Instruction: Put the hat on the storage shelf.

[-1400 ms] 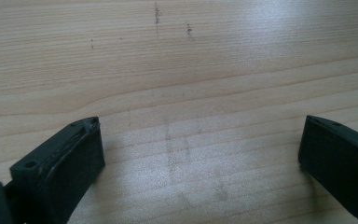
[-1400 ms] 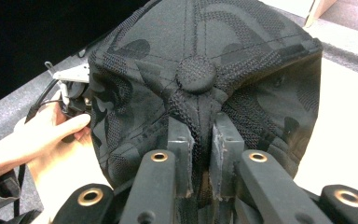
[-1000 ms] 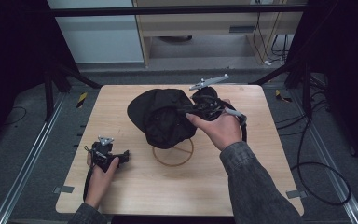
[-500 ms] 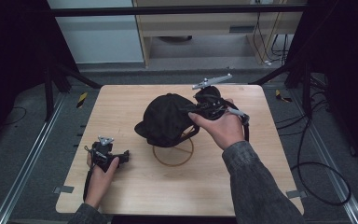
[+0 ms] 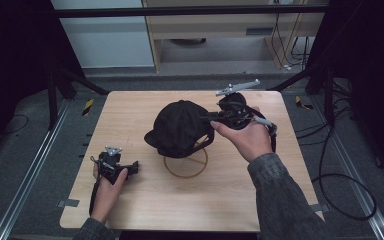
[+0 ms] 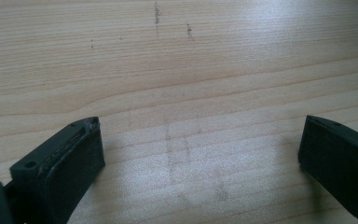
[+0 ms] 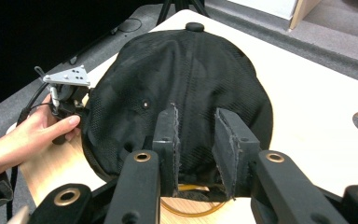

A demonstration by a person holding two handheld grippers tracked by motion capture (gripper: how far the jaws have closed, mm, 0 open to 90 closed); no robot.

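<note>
High view: right gripper (image 5: 211, 118) fingers pinch the black cap (image 5: 180, 127) (over a ring stand (image 5: 186, 162)); left gripper (image 5: 130, 167) fingers spread.

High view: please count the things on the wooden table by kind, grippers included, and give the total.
Black cap: 1
Wire stand with a ring base, under the cap: 1
Hand-held grippers: 2, the left gripper with its fingers open over bare wood, the right gripper with its fingers closed on the cap's back
Total: 4
</note>
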